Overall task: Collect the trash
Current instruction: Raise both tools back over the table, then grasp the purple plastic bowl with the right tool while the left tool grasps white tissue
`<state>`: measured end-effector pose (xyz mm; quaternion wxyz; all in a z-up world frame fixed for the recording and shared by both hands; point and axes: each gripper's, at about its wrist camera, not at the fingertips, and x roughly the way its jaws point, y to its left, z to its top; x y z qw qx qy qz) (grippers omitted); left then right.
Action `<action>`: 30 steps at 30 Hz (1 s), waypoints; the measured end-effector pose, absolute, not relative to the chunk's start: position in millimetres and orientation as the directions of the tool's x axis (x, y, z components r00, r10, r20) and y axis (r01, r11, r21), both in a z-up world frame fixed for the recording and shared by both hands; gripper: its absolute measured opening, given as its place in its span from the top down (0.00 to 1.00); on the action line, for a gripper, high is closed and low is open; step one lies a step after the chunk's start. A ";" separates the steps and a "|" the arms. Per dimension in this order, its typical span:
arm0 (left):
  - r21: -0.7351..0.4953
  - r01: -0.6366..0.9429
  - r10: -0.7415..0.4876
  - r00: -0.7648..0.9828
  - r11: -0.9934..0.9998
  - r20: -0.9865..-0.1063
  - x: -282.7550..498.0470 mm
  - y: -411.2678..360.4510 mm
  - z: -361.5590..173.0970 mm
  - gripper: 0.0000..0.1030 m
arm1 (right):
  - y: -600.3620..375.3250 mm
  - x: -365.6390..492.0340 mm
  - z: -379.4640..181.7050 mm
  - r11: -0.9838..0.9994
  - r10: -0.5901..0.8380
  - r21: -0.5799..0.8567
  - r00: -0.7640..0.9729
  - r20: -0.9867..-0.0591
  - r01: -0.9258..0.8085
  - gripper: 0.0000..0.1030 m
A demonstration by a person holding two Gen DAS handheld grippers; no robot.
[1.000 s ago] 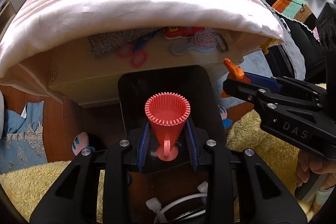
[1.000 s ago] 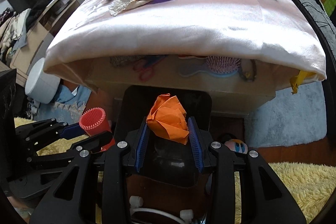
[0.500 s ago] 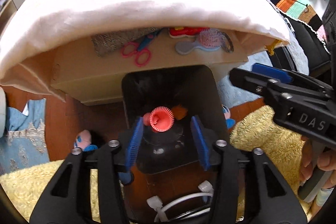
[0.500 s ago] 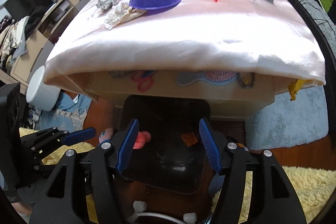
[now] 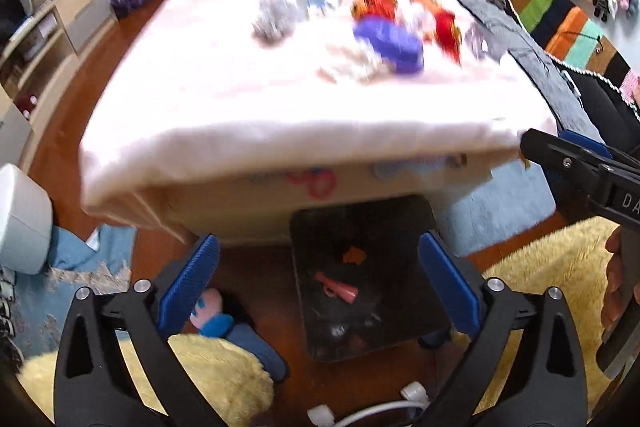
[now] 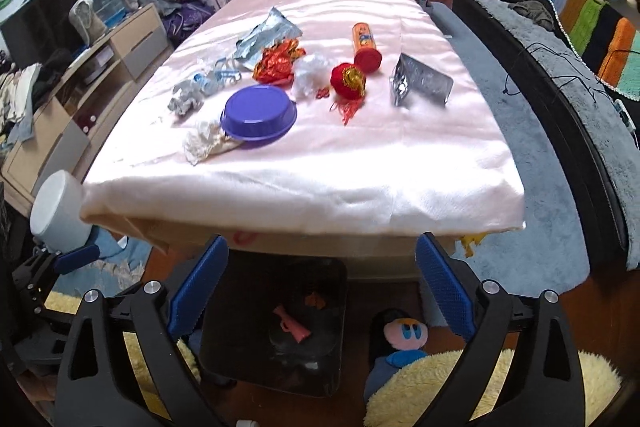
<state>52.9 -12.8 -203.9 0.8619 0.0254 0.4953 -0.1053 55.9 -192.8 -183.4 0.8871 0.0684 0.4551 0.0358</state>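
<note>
the left gripper [image 5: 318, 281] is held spread wide, its jaws having just been opening, with nothing between them. the right gripper [image 6: 322, 285] is likewise spread, its jaws having just been opening, and is empty. both are seen above a black bin [image 6: 256, 379] on the floor at the table's near edge. a pink cup [image 6: 292, 325] and an orange scrap [image 6: 315, 300] are seen lying inside the bin. on the pink cloth [image 6: 360, 163] more trash is left: a purple bowl [image 6: 258, 117], crumpled paper [image 6: 206, 143], a red ornament [image 6: 348, 83], a foil pack [image 6: 420, 85].

Open bin [image 6: 276, 327] mouth — table edge [image 6: 304, 215] just above
</note>
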 end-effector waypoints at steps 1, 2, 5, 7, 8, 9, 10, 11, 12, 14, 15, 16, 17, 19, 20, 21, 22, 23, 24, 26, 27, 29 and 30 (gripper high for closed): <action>-0.058 0.203 -0.155 0.498 0.977 -0.853 53.8 -11.8 -198.1 0.08 | -194.0 57.1 -179.3 0.988 0.123 0.155 0.590 -0.798 0.003 0.08; -0.060 0.199 -0.155 0.506 0.978 -0.848 55.6 -10.1 -193.2 0.08 | -196.6 59.0 -175.2 0.988 0.122 0.156 0.597 -0.793 0.006 0.08; -0.070 0.187 -0.159 0.522 0.980 -0.838 67.2 -2.1 -181.0 0.08 | -200.8 66.8 -165.1 0.988 0.113 0.156 0.610 -0.784 0.018 0.08; -0.067 0.184 -0.156 0.531 0.981 -0.833 72.7 -0.5 -174.6 0.08 | -202.9 72.9 -161.7 0.987 0.113 0.159 0.613 -0.782 0.021 0.07; -0.064 0.183 -0.154 0.533 0.981 -0.832 75.6 0.1 -172.3 0.08 | -202.6 76.9 -160.6 0.987 0.116 0.162 0.612 -0.782 0.020 0.08; -0.062 0.183 -0.152 0.533 0.981 -0.833 79.8 0.6 -169.4 0.08 | -201.5 81.4 -160.0 0.986 0.119 0.163 0.609 -0.784 0.016 0.08; -0.059 0.184 -0.150 0.533 0.981 -0.833 82.8 1.4 -168.1 0.08 | -199.8 86.1 -159.5 0.987 0.121 0.162 0.607 -0.785 0.012 0.07; -0.056 0.184 -0.147 0.532 0.981 -0.834 86.1 2.1 -167.1 0.08 | -198.2 88.1 -160.1 0.987 0.120 0.158 0.607 -0.785 0.008 0.07; -0.054 0.185 -0.146 0.531 0.981 -0.835 89.2 3.4 -166.8 0.08 | -195.5 92.4 -160.1 0.988 0.121 0.155 0.606 -0.786 0.004 0.08; -0.054 0.188 -0.146 0.521 0.981 -0.841 96.6 4.3 -167.4 0.08 | -189.1 103.1 -162.1 0.987 0.132 0.159 0.600 -0.789 -0.007 0.08; -0.054 0.191 -0.147 0.515 0.980 -0.845 99.8 4.0 -169.2 0.08 | -186.3 107.6 -164.5 0.986 0.141 0.165 0.596 -0.791 -0.014 0.08; -0.054 0.195 -0.148 0.509 0.979 -0.848 103.6 4.0 -170.1 0.08 | -183.0 113.7 -167.0 0.985 0.152 0.174 0.589 -0.794 -0.019 0.08; -0.051 0.200 -0.148 0.505 0.978 -0.851 106.8 4.2 -171.0 0.08 | -180.2 120.5 -170.1 0.983 0.162 0.185 0.581 -0.797 -0.021 0.08; -0.045 0.210 -0.146 0.498 0.977 -0.855 113.5 3.0 -172.9 0.08 | -175.2 133.6 -175.4 0.977 0.187 0.211 0.567 -0.802 -0.023 0.08; -0.044 0.215 -0.147 0.495 0.976 -0.857 116.9 2.2 -174.3 0.08 | -172.5 139.6 -177.8 0.975 0.196 0.222 0.562 -0.804 -0.023 0.08; -0.045 0.219 -0.149 0.490 0.975 -0.859 119.5 1.7 -176.2 0.08 | -170.0 146.2 -180.3 0.973 0.202 0.230 0.556 -0.806 -0.021 0.09; -0.047 0.223 -0.153 0.484 0.974 -0.861 122.5 1.1 -177.8 0.08 | -167.7 152.0 -181.9 0.972 0.207 0.235 0.552 -0.808 -0.020 0.09; -0.050 0.227 -0.156 0.480 0.973 -0.863 125.2 0.5 -179.4 0.08 | -165.1 158.2 -184.1 0.970 0.212 0.241 0.547 -0.810 -0.019 0.09; -0.052 0.231 -0.160 0.475 0.972 -0.865 127.8 -0.7 -181.1 0.08 | -162.8 163.6 -186.1 0.969 0.215 0.245 0.542 -0.812 -0.018 0.11; -0.056 0.239 -0.165 0.469 0.970 -0.868 132.6 -2.0 -183.6 0.08 | -158.2 173.0 -190.9 0.965 0.231 0.261 0.530 -0.816 -0.019 0.13; -0.058 0.241 -0.168 0.467 0.969 -0.868 135.2 -2.5 -184.6 0.08 | -156.1 177.6 -193.3 0.963 0.240 0.269 0.523 -0.818 -0.021 0.13; -0.062 0.244 -0.173 0.463 0.968 -0.869 140.5 -2.9 -186.0 0.08 | -149.2 185.6 -197.9 0.960 0.254 0.279 0.510 -0.822 -0.028 0.14; -0.063 0.244 -0.174 0.462 0.968 -0.870 142.9 -2.7 -187.0 0.08 | -145.7 189.0 -200.5 0.959 0.259 0.282 0.503 -0.824 -0.032 0.14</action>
